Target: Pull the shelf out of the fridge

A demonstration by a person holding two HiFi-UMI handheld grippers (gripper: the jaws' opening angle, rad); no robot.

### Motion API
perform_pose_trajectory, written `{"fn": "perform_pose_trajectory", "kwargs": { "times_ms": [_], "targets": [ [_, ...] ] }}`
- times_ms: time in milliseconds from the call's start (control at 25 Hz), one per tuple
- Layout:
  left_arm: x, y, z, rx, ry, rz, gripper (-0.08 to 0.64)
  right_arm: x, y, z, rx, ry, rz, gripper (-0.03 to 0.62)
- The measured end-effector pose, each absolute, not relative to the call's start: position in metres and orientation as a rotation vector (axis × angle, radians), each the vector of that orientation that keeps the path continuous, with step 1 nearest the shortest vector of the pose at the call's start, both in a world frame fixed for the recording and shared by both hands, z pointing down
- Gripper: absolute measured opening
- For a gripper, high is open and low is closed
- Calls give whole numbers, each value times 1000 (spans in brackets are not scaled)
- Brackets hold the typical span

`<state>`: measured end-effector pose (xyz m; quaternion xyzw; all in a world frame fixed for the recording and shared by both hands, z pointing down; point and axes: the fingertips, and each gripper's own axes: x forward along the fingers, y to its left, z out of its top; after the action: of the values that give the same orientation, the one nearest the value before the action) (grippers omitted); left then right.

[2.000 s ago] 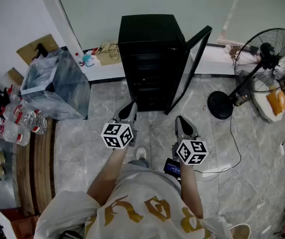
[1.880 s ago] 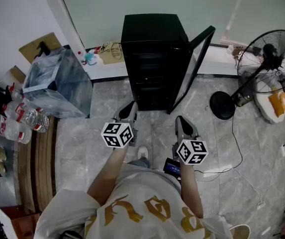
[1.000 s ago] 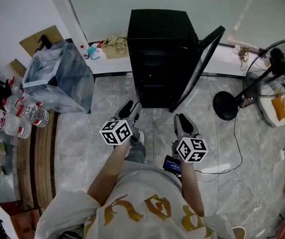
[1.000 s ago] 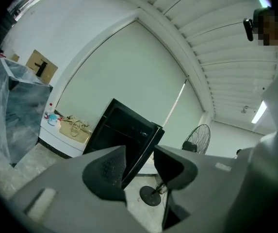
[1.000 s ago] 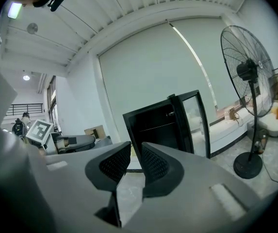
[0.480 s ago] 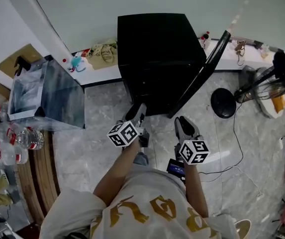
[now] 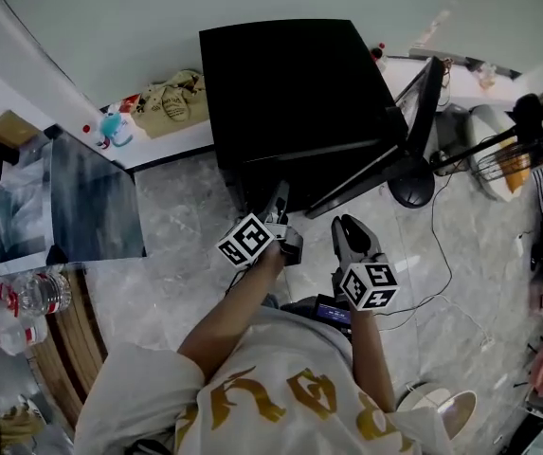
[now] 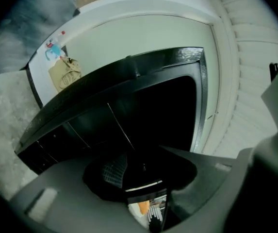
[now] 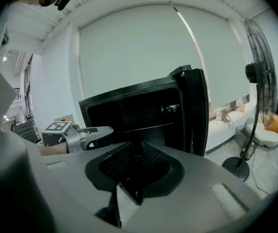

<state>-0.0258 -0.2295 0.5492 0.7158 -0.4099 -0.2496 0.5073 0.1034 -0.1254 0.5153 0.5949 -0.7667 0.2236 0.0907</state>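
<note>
The black fridge point(image 7: 295, 83) stands against the wall with its door point(image 7: 375, 164) swung open to the right. Its inside is dark. A thin shelf edge point(image 9: 148, 127) crosses the opening in the right gripper view. My left gripper point(image 7: 279, 193) is shut, and its tips are at the front of the opening, near the left side and about level with that shelf. From the left gripper view the fridge point(image 8: 129, 110) fills the frame just ahead of the jaws. My right gripper point(image 7: 345, 224) is shut and hangs back, a short way in front of the door's lower edge, holding nothing.
A standing fan point(image 7: 527, 131) and its round base point(image 7: 410, 190) are right of the door. A cable point(image 7: 427, 287) trails over the marble floor. A clear plastic bin point(image 7: 63, 202) and water bottles point(image 7: 15, 301) sit at the left. A paper bag point(image 7: 171, 98) lies by the wall.
I have stepped closer to the fridge, which now fills more of the head view. The left gripper has reached forward to the fridge opening. The right gripper stays back near my body.
</note>
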Motion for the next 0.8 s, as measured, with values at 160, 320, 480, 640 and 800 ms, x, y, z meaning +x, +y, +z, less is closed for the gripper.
{"fn": "perform_pose_trajectory", "kwargs": {
  "times_ms": [160,320,480,640,800],
  "targets": [
    [-24,-249,559,1628,-965,-684,155,104,-129,516,1784,-2257,677,97],
    [-25,-264,553,1597,-958,-833,161,108,-133,517,1782,-2264,688,98],
    [-26,-275,546,1548,-918,-1016,178,114,-139,524,1745,-2287,705,98],
    [-23,-287,545,1538,-900,-1076,190,126,-149,523,1739,-2302,698,98],
    [-26,-297,544,1473,-869,-1172,196,138,-155,525,1749,-2299,701,98]
  ]
}}
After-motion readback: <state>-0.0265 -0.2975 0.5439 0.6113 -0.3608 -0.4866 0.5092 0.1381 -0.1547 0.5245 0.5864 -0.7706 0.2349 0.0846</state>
